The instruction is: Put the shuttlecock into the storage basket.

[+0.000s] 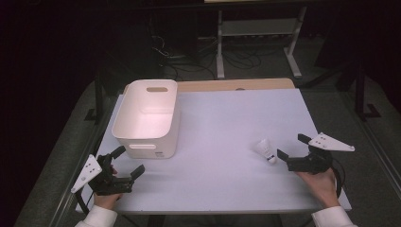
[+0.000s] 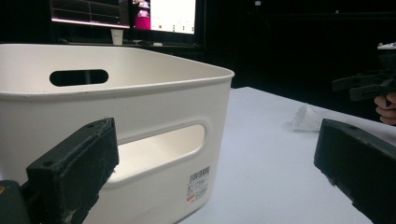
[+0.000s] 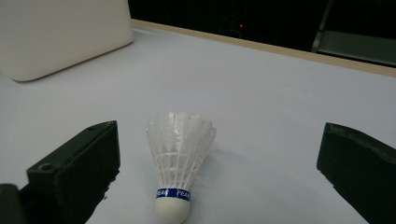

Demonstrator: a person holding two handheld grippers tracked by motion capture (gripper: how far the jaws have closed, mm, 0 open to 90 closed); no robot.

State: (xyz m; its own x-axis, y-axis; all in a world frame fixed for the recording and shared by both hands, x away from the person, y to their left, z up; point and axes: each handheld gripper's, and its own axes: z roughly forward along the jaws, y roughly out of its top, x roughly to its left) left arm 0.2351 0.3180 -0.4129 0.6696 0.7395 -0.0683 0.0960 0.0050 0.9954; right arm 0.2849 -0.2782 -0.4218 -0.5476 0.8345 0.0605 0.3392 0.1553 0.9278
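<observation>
White tabletop (image 1: 222,123) bearing a white bin (image 1: 147,118) and shuttlecock (image 1: 265,150), surrounded by dark room; left gripper (image 1: 126,163) and right gripper (image 1: 292,147) are held with jaws apart, empty.

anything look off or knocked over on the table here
Nothing stands out much. The shuttlecock lies on its side on the white table, cork toward the open right tongs, feathers looking intact. The white bin sits upright and looks empty. The left tongs are open beside it.
</observation>
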